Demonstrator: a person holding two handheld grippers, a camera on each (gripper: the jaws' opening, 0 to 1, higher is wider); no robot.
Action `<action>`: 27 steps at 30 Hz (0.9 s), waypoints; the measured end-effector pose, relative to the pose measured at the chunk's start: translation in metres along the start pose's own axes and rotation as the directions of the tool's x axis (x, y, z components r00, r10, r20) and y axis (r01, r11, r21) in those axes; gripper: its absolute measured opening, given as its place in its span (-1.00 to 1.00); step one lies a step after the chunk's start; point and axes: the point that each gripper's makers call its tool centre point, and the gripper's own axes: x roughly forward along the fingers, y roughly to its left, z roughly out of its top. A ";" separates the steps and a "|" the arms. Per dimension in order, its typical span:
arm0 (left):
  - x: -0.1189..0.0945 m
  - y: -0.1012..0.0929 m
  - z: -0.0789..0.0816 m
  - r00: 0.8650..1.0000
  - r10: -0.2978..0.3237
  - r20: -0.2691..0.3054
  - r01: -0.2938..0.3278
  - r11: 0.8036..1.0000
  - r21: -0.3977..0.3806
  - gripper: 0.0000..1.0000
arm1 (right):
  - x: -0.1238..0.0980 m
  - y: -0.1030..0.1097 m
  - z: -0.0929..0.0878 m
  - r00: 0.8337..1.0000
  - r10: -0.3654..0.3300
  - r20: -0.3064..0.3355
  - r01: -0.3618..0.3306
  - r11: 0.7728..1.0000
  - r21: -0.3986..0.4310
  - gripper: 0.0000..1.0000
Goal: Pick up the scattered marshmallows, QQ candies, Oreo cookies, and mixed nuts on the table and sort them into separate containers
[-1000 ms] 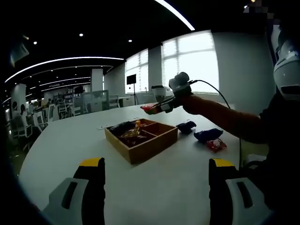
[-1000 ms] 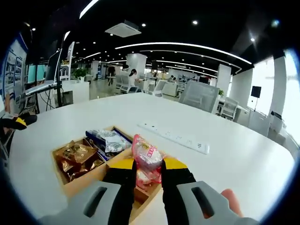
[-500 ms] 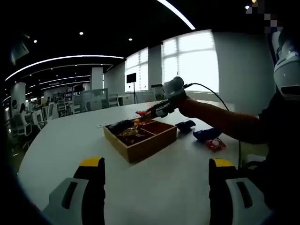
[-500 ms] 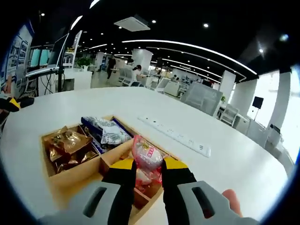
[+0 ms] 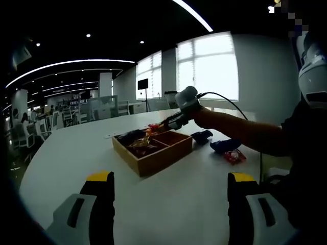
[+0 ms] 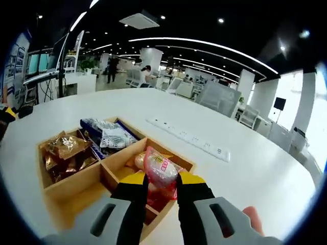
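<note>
Open-plan office all around, ceiling light strips overhead and bright windows on one side; everything sits on a big white round table (image 6: 265,173), so let's go from there down.

Next biggest is the wooden tray (image 6: 110,178) with its compartments — brown-wrapped snacks (image 6: 64,153) in one section, blue and silver packets (image 6: 110,137) in the one beside it, and a section with a yellowish pack that sits right under the right gripper (image 6: 160,186); a white power strip (image 6: 189,143) lies on the table beyond the tray.

From the left gripper view you see the person's sleeve reaching over the tray with that right gripper tipped down at it; two blue packets (image 5: 225,146) and a small red packet (image 5: 235,156) lie loose on the table just past the tray, near the arm.

Left gripper (image 5: 171,178) is low over bare table, well short of the tray, jaws wide apart with nothing between them.

Right gripper's jaws are clamped on a pink-red candy bag (image 6: 160,168) — held just above the tray's near compartment, can't tell if it touches what's in there.
</note>
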 end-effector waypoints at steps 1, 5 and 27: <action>0.000 0.000 0.000 1.000 -0.001 0.000 0.001 1.000 0.001 0.90 | 0.000 0.000 0.000 1.000 -0.002 0.000 0.002 1.000 0.002 -0.62; -0.001 -0.001 0.001 1.000 -0.002 0.000 0.002 1.000 0.002 0.90 | 0.001 -0.001 0.001 1.000 -0.005 0.003 0.005 1.000 -0.001 -0.61; -0.001 -0.003 -0.001 1.000 -0.007 -0.009 0.007 1.000 0.009 0.90 | 0.001 0.006 0.009 0.999 0.026 0.036 -0.028 0.998 0.055 -0.26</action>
